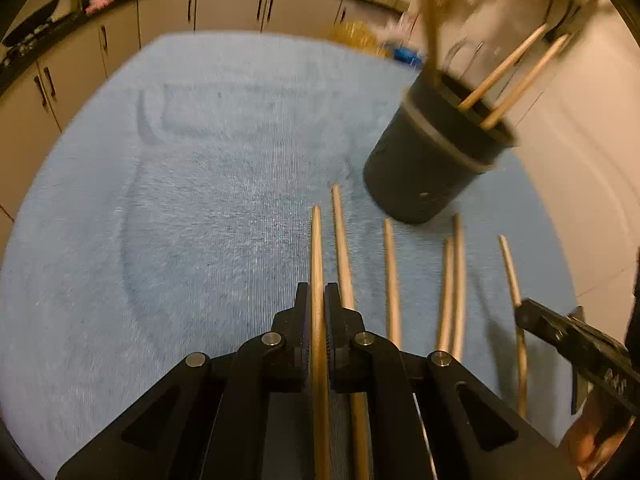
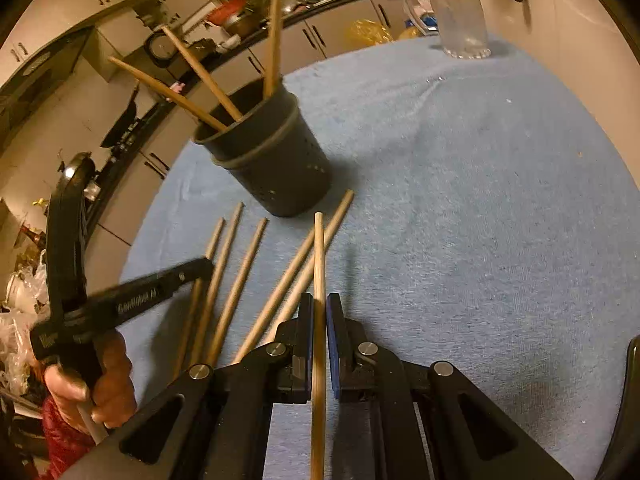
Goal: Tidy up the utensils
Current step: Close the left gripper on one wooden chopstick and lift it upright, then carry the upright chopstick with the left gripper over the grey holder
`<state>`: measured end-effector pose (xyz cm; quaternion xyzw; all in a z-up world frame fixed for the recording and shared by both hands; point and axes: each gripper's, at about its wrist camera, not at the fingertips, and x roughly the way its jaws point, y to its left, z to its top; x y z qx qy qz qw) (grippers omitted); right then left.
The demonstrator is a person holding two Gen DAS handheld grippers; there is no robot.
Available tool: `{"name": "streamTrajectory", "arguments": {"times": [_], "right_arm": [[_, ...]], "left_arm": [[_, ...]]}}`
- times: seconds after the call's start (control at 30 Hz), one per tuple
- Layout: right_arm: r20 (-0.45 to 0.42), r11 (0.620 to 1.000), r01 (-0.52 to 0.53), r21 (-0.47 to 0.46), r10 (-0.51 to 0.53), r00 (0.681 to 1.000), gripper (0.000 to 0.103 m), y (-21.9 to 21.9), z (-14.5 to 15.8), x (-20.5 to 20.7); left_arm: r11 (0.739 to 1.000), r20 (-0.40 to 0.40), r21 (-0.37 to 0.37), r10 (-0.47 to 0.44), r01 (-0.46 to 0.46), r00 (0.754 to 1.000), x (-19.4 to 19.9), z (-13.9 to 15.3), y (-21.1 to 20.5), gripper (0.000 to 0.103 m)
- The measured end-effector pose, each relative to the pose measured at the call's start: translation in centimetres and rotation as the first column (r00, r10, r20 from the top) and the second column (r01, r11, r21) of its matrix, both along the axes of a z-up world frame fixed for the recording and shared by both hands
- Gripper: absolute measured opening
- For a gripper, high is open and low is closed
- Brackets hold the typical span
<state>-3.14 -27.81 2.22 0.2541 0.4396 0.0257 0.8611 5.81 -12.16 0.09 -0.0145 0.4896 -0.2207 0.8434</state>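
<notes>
Loading chopsticks into the holder is the step in hand. Left gripper is closed on one chopstick; right gripper is closed on another. Loose sticks lie on the blue towel just before the holder. The next move calls for lifting each stick, tilting it upright, and lowering it into the holder mouth.
</notes>
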Motion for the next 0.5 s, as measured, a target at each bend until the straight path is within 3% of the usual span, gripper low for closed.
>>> {"name": "streamTrajectory", "arguments": {"times": [0.17, 0.5], "right_arm": [[0.129, 1.0, -0.005, -0.002, 0.005, 0.992, 0.007, 1.1, 2.3, -1.3], [0.317, 0.997, 0.023, -0.071, 0.001, 0.948, 0.007, 3.0, 7.4, -3.9]], "left_arm": [[0.999, 0.169, -0.05, 0.009, 0.0, 0.986, -3.9, 4.2, 1.7, 0.006], [0.989, 0.32, -0.141, 0.015, 0.032, 0.947, -7.8, 10.5, 3.3, 0.006]]}}
